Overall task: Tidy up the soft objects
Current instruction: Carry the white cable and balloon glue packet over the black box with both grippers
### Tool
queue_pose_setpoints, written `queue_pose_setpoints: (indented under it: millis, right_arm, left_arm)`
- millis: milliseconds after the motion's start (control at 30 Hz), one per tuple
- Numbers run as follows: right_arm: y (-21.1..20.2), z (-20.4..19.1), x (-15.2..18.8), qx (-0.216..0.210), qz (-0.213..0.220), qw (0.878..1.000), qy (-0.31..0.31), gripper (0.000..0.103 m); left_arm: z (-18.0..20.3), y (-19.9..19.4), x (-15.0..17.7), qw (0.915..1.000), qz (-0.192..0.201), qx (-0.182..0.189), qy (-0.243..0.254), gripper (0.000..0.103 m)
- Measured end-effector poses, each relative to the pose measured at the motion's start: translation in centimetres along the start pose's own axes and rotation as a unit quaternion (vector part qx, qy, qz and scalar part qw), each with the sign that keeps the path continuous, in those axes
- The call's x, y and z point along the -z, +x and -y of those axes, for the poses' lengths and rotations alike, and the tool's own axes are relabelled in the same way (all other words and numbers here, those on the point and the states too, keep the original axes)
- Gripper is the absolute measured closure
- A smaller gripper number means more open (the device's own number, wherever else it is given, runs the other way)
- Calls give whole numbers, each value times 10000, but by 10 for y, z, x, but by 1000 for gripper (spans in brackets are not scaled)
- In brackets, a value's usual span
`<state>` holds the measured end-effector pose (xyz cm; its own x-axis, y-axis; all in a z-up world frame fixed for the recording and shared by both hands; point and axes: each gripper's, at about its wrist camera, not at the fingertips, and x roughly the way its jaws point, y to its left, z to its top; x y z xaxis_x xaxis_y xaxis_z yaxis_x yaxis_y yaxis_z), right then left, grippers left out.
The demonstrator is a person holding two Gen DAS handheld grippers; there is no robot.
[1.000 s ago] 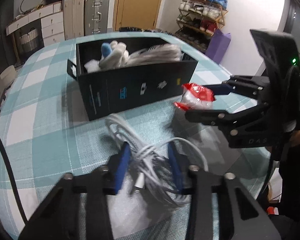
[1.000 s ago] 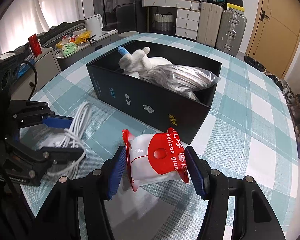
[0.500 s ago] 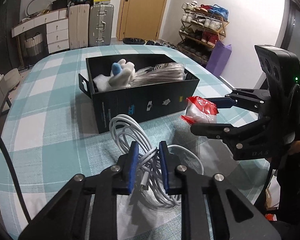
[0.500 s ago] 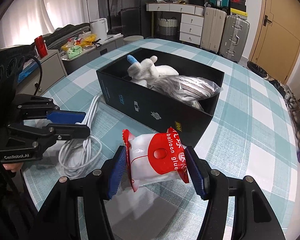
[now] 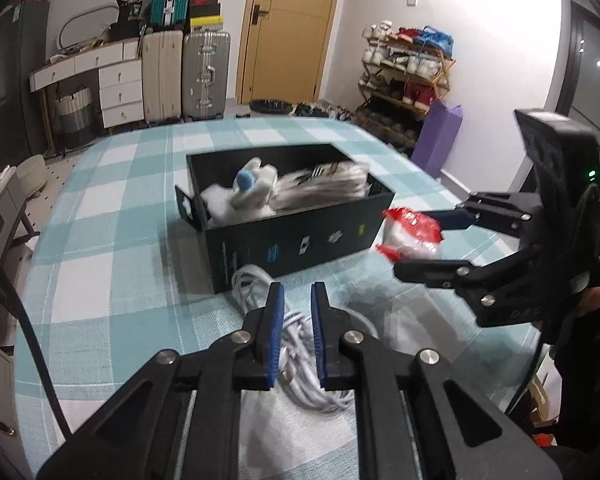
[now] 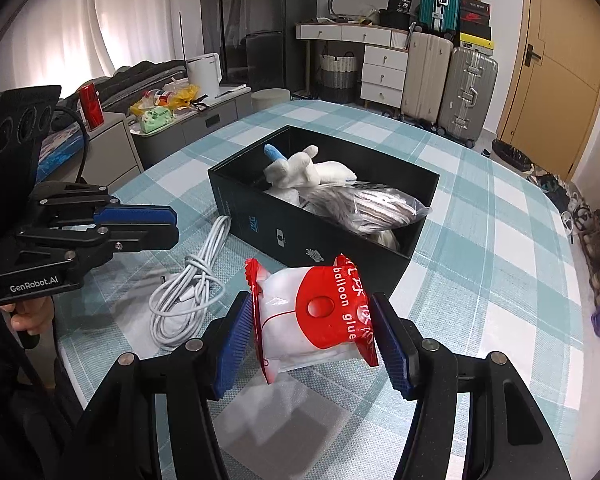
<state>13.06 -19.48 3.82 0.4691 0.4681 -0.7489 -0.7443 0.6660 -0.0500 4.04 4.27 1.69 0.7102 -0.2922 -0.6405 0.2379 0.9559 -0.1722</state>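
Cable [image 5: 300, 344] runs hidden behind left gripper [image 5: 294, 292] fingers; grip unclear.

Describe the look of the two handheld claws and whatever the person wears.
Both claws are black linkage frames with silver pivot screws and blue ribbed pads. The left claw reads "GenRobot.AI" and trails a black cable. The right claw shows a green light. Sleeves are black.

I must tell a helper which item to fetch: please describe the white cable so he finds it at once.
On the teal-and-white checked tablecloth stands an open black cardboard box. Against its near wall lies the coiled white cable, the only loose cord; its neighbours are bagged or plush.
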Motion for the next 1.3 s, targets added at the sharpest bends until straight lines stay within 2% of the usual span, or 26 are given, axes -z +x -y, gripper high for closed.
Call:
queue_pose_setpoints:
  millis: [67, 133, 167, 200, 333, 400, 467, 533, 567, 600, 867, 1033, 1300]
  right_arm:
    - [-1, 0, 0, -2, -8, 10000, 2, 43]
    - [-1, 0, 0, 2, -1, 10000, 1, 43]
    - [-1, 0, 0, 2, -6, 10000, 3, 43]
    - [-1, 0, 0, 3, -10, 10000, 5, 43]
    - [0, 0, 1, -5, -32, 10000, -4, 43]
    - [1, 0, 1, -13, -40, 10000, 3, 43]
    - [1, 1, 2, -13, -53, 10000, 6, 43]
    - [2, 1, 2, -16, -57, 10000, 10, 43]
    - [1, 1, 2, -16, -55, 10000, 13, 43]
    - [2, 1, 2, -11, -60, 10000, 8, 43]
    - [-1, 2, 0, -17, -8, 10000, -14, 43]
    - [-11, 0, -2, -72, 150, 9999, -23, 43]
    - [-32, -2, -10, -44, 575, 9983, -26, 43]
  left_arm:
    - [-3, 3, 1, 9999, -122, 4, -60, 87]
    - [-8, 8, 3, 9994, -289, -49, -190, 70]
    - [-10, 12, 4, 9990, -347, -72, -277, 49]
    - [-13, 15, 5, 9985, -387, -111, -366, 48]
    - [-23, 36, 15, 9939, -823, 35, -732, 49]
    - [-22, 41, 20, 9925, -891, 205, -811, 49]
    - [-18, 42, 22, 9926, -910, 206, -776, 51]
    - [-12, 42, 24, 9935, -873, 250, -693, 57]
    - [-10, 41, 25, 9931, -885, 368, -681, 68]
    - [-7, 40, 25, 9935, -872, 352, -645, 68]
    - [8, 20, 15, 9973, -540, 347, -367, 70]
    - [7, -1, 4, 9989, -159, 304, -324, 70]
    - [-6, -27, -16, 9990, 344, -15, -295, 70]
